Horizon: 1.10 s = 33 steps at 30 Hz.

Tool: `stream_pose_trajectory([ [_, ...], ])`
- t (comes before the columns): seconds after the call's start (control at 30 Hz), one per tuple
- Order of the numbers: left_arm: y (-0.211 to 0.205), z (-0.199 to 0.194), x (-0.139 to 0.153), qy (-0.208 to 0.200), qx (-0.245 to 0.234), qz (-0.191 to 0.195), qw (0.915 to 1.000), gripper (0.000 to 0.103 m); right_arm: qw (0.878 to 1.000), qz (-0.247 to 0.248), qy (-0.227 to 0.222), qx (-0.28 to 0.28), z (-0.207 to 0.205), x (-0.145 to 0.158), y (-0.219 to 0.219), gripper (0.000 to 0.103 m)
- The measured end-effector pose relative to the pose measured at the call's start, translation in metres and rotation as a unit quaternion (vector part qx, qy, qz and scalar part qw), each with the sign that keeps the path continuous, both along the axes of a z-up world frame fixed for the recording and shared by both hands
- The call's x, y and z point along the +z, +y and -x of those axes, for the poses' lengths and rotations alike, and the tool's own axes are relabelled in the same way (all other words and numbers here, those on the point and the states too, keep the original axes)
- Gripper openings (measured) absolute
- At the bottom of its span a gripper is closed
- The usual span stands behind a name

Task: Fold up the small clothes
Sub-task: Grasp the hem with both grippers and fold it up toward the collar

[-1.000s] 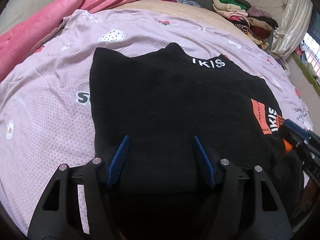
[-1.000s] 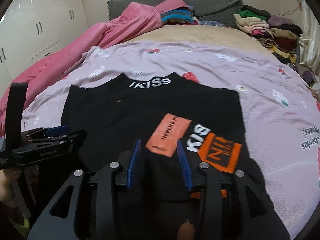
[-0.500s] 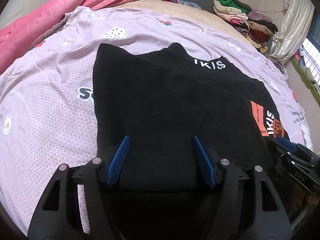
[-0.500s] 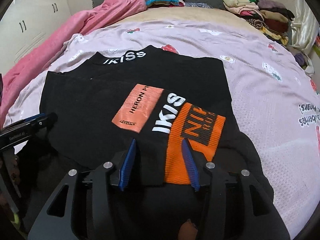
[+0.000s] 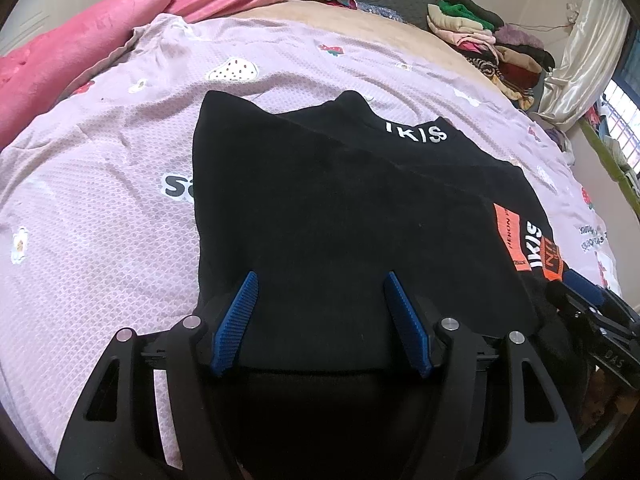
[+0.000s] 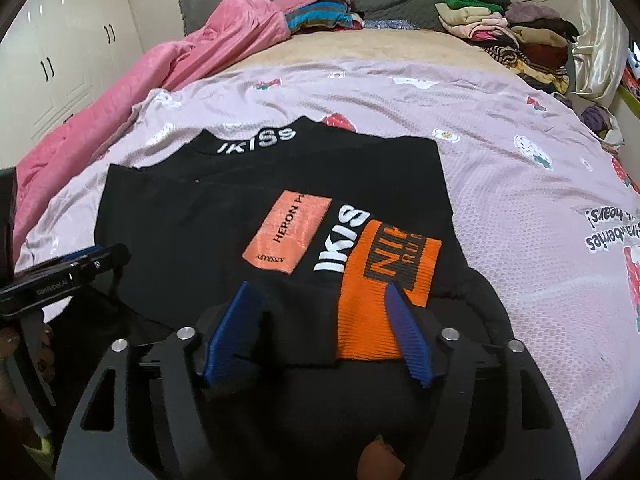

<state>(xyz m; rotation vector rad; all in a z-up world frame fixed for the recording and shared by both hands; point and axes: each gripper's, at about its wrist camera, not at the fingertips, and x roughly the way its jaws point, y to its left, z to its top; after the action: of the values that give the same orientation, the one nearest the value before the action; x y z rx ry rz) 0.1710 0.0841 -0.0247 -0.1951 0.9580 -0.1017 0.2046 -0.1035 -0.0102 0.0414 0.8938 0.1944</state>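
On the bed's lilac strawberry-print quilt (image 6: pixel 520 200) the black knit garment with orange patches (image 6: pixel 248 216) is spread, partly folded. The right gripper (image 6: pixel 316 316) fingers have just been opening, apart over the hem; the left gripper (image 5: pixel 320 312) stands apart, unclamped. Both near corners should be pinched evenly before the hem is carried toward the collar

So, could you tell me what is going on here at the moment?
A person is folding a black sweatshirt with orange patches on a lilac strawberry-print bedspread, using tongs in each hand. The garment lies flat with a side and the sleeve with the orange cuff folded in. The right tongs have just been opening, the cuff loose between the jaws. The left tongs stand open over the near hem.
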Motion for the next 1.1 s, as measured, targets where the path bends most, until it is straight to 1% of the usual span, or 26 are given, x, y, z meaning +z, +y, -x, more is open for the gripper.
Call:
stream_pose_trajectory([
  [0.1,0.0,0.002,0.003,-0.002,0.002,0.004,1.0,0.065,1.0,-0.009,-0.007,-0.004,0.002,0.005,-0.002,0.079],
  [0.2,0.0,0.004,0.005,-0.006,0.005,0.004,1.0,0.068,1.0,-0.017,-0.015,-0.007,0.004,0.011,-0.004,0.089],
  [0.3,-0.001,0.006,0.008,-0.008,0.008,0.006,0.9999,0.071,1.0,-0.021,-0.021,-0.008,0.007,0.015,-0.004,0.093],
  [0.4,-0.001,0.009,0.012,-0.014,0.012,0.005,0.9998,0.08,0.999,-0.023,-0.026,-0.011,0.009,0.018,-0.006,0.095],
  [0.5,0.0,0.012,0.016,-0.022,0.016,0.003,0.9996,0.084,0.999,-0.023,-0.029,-0.015,0.011,0.021,-0.008,0.096],
  [0.57,0.0,0.015,0.02,-0.025,0.017,0.0,0.9995,0.084,0.999,-0.024,-0.03,-0.016,0.011,0.022,-0.008,0.096],
  [0.63,0.001,0.018,0.024,-0.031,0.018,0.002,0.9994,0.092,0.999,-0.025,-0.032,-0.017,0.012,0.023,-0.008,0.096],
  [0.77,0.0,0.024,0.031,-0.04,0.021,-0.003,0.999,0.093,0.999,-0.027,-0.037,-0.012,0.015,0.027,-0.006,0.096],
  [1.1,-0.002,0.041,0.042,-0.049,0.031,-0.011,0.9983,0.093,0.998,-0.036,-0.054,-0.002,0.026,0.043,-0.003,0.097],
])
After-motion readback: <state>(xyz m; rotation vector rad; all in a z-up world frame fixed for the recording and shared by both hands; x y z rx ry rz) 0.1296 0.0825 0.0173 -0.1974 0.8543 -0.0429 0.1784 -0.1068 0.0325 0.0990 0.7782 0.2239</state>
